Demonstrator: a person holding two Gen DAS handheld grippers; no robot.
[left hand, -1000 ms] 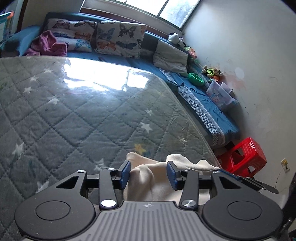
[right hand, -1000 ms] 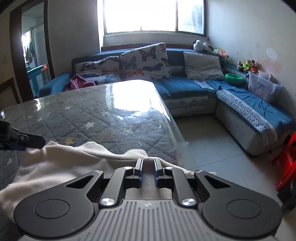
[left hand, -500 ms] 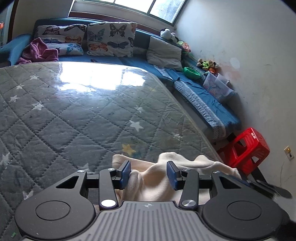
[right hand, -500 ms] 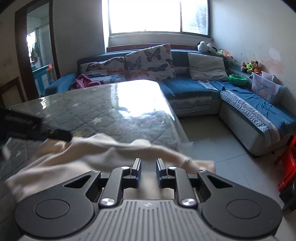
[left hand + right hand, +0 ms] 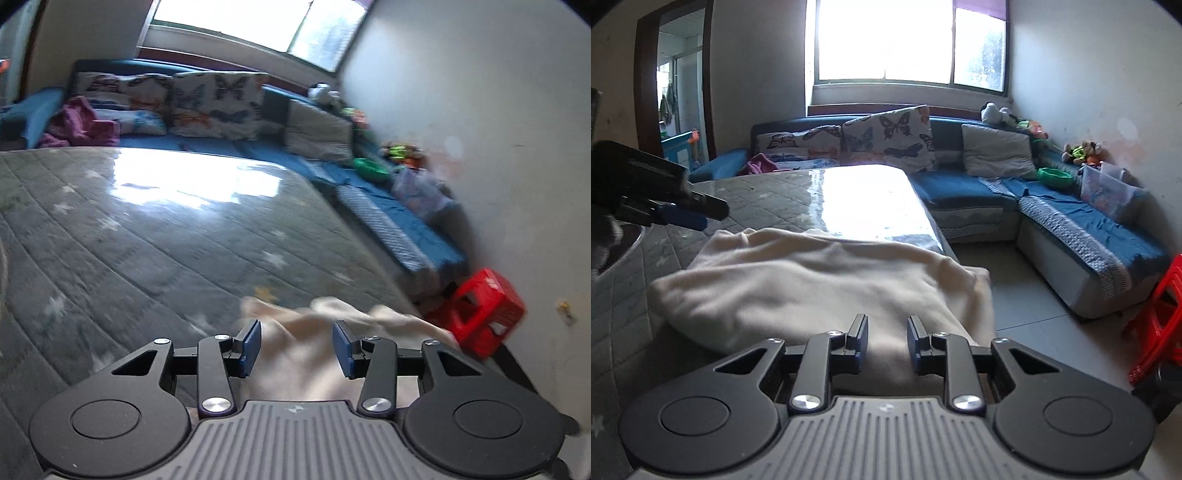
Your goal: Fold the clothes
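Right wrist view: cream fleece garment (image 5: 812, 288) lies bunched at the near right corner of the grey quilted star-print table cover (image 5: 746, 192), its right edge draped over the table side. Right gripper (image 5: 886, 343) hovers over the cloth's near edge, jaws apart, nothing pinched. Left gripper (image 5: 683, 214) visible at far left above the table, clear of the fabric. Left wrist view, blurred: left gripper (image 5: 295, 343) jaws wide apart, cream cloth below them. Red plastic stool (image 5: 480, 317) on floor beside blue corner sofa (image 5: 1089, 229).
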